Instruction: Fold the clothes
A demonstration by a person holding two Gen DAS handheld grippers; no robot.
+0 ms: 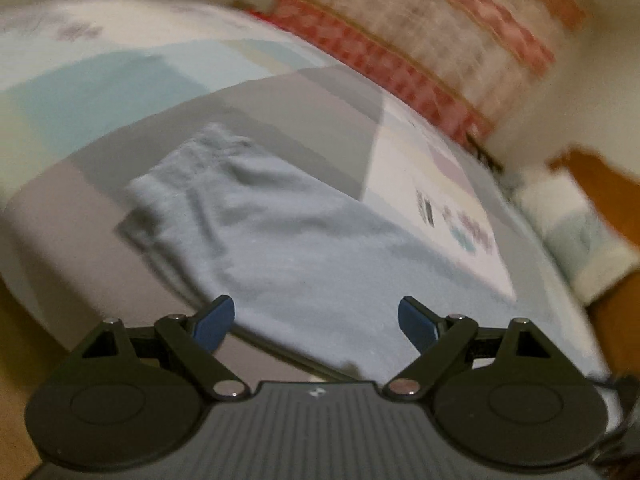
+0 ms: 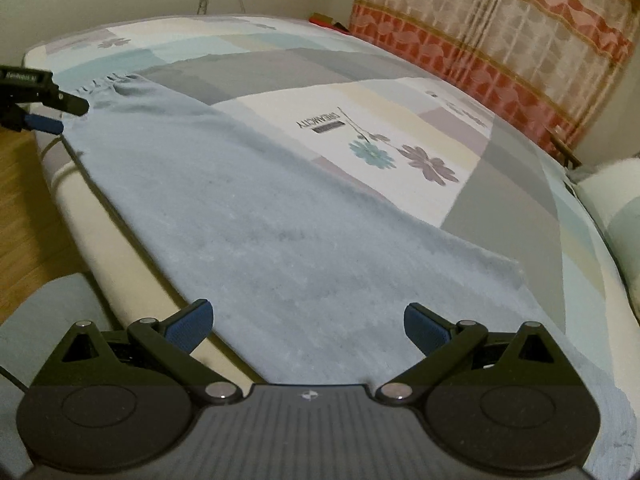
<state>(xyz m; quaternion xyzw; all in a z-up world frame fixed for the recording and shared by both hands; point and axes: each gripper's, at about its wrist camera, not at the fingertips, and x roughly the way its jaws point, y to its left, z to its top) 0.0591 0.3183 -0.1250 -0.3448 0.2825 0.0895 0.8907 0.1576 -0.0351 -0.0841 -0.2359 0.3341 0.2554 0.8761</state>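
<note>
left gripper (image 1: 316, 320): wide, empty | right gripper (image 2: 308, 324): wide, empty | light-blue garment (image 2: 260, 216) flat on bed sheet (image 2: 500, 184) | advice: pinch near-edge corners together, lift evenly

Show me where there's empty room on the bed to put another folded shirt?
The patchwork bedsheet lies bare between the light blue garment and the red-patterned curtain, around the flower print. The near edge is crowded: the garment covers it and both open grippers, left and right, hover there.
</note>
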